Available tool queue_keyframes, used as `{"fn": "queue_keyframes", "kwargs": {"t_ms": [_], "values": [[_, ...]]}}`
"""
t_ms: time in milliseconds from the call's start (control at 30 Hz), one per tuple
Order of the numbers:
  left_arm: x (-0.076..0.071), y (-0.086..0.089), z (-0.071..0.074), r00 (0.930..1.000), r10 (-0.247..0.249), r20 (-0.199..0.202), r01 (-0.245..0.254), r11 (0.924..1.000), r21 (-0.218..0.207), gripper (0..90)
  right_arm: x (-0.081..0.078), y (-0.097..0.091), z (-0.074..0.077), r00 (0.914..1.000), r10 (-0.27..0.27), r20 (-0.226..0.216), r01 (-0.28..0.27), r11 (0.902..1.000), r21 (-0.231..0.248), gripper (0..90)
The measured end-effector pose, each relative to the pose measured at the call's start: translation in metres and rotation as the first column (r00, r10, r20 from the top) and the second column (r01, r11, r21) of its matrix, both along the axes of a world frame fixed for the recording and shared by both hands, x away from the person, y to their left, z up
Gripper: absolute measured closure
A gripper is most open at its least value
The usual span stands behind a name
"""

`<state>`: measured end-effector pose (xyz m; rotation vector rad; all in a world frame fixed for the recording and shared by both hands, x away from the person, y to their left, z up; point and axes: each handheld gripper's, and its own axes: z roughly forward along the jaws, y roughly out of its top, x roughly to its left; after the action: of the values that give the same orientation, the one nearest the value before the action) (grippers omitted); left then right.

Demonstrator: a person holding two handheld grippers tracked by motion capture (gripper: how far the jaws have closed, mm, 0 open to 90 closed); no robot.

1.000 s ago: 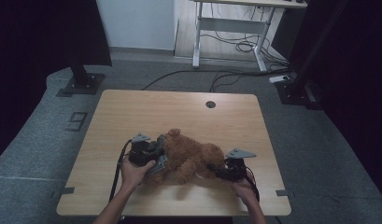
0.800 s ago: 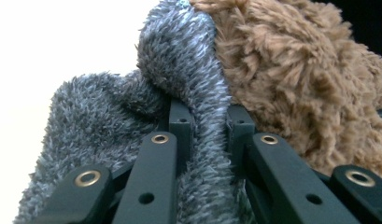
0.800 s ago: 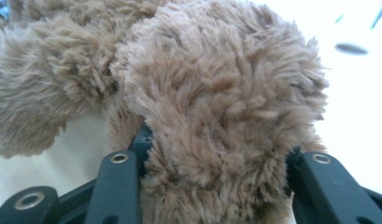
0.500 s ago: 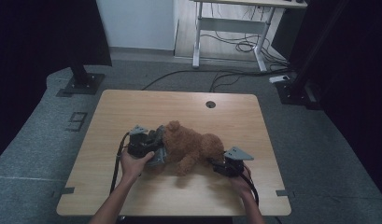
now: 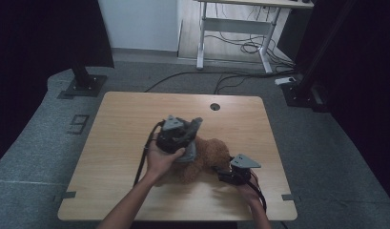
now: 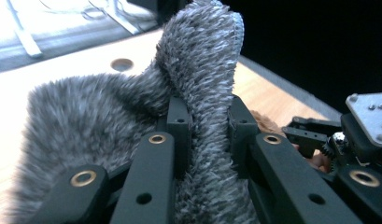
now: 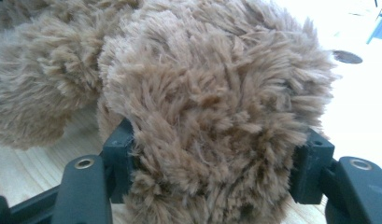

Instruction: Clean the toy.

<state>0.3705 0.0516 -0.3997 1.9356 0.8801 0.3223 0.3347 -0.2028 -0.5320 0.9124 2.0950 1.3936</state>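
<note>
The left tongs (image 5: 189,128) were clamped tight on a fold of grey fur (image 6: 198,88), both jaws pressing into the pile from either side, as the left gripper view showed. That fur (image 5: 191,143) hung from the tongs above the bench (image 5: 126,124), raised over the middle of the board, a little toward the near edge. The left hand (image 5: 160,160) gripped the tool from below, its forearm coming in from the near edge. In the left gripper view the fur spread out to the left as a broad grey mass, with one narrow flap standing up between the jaws.

The brown plush toy (image 5: 209,160) lay on the bench just right of the left hand, near the middle of the near half. The grey fur rested against its left side; whether the two were joined could not be told.

The right tongs (image 5: 225,172) sat at the toy's right end, toward the near right corner. Their jaws had just been opening, and in the right gripper view they stood either side of a rounded lump of brown fur (image 7: 216,121). The fur bulged out to both jaws and brushed them, but the pads did not squeeze it. The right hand (image 5: 250,193) held that tool low over the bench. A cable hole (image 5: 215,106) lay near the far edge.
</note>
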Motion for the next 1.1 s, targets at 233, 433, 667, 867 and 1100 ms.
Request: {"fn": "queue_keyframes", "kwargs": {"t_ms": [233, 433, 667, 867, 1100], "values": [[0.014, -0.029, -0.040, 0.9949, -0.026, -0.098, 0.034, 0.9960, 0.083, 75.1, 0.002, -0.003, -0.001, 0.9997, -0.012, -0.022, 0.012, 0.9999, 0.000, 36.6], [0.007, 0.001, -0.038, 0.9965, 0.013, -0.082, -0.009, 0.9987, 0.050, 76.3, 0.000, -0.001, 0.000, 1.0000, -0.003, -0.006, 0.003, 1.0000, -0.009, 40.6], [-0.001, 0.047, -0.033, 0.9949, 0.090, -0.045, -0.087, 0.9947, 0.054, 76.4, 0.001, -0.002, 0.000, 0.9999, -0.007, -0.011, 0.008, 0.9999, 0.008, 37.7], [-0.005, 0.061, -0.046, 0.9914, 0.116, -0.061, -0.112, 0.9919, 0.060, 76.5, -0.003, 0.002, 0.003, 0.9987, -0.039, -0.033, 0.041, 0.9985, 0.036, 24.7], [-0.009, 0.068, -0.060, 0.9889, 0.110, -0.100, -0.107, 0.9936, 0.038, 76.5, -0.002, -0.011, 0.003, 0.9910, -0.045, -0.126, 0.061, 0.9907, 0.122, 23.4]]}}
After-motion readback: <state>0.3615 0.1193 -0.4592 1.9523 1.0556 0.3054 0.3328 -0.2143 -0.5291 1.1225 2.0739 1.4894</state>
